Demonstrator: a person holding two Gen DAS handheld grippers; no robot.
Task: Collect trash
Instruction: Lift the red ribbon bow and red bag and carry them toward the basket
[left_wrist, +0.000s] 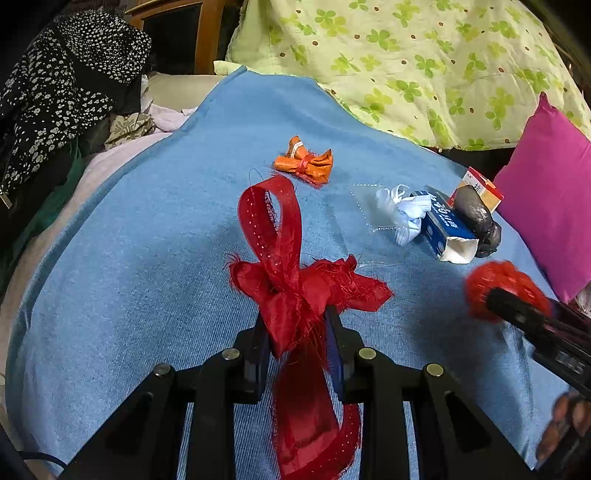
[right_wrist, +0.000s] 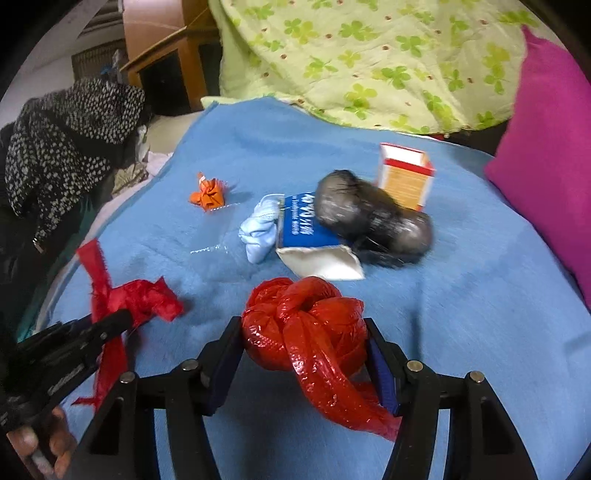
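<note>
My left gripper (left_wrist: 297, 325) is shut on a knotted red ribbon (left_wrist: 291, 280), held just above the blue towel (left_wrist: 147, 277); the ribbon also shows in the right wrist view (right_wrist: 129, 299). My right gripper (right_wrist: 304, 343) is shut on a knotted red plastic bag (right_wrist: 303, 325), which appears blurred at the right of the left wrist view (left_wrist: 498, 288). Further back lie an orange wrapper (left_wrist: 304, 164), a pale blue face mask (left_wrist: 406, 214), a blue-and-white carton (left_wrist: 447, 229), a dark plastic bag (left_wrist: 478, 218) and a red-and-orange box (left_wrist: 480, 188).
A magenta pillow (left_wrist: 546, 206) borders the towel on the right. A green clover-print quilt (left_wrist: 406, 55) lies behind. Dark spotted clothing (left_wrist: 62, 85) is piled at the left. A clear plastic sheet (left_wrist: 365, 206) lies beside the mask.
</note>
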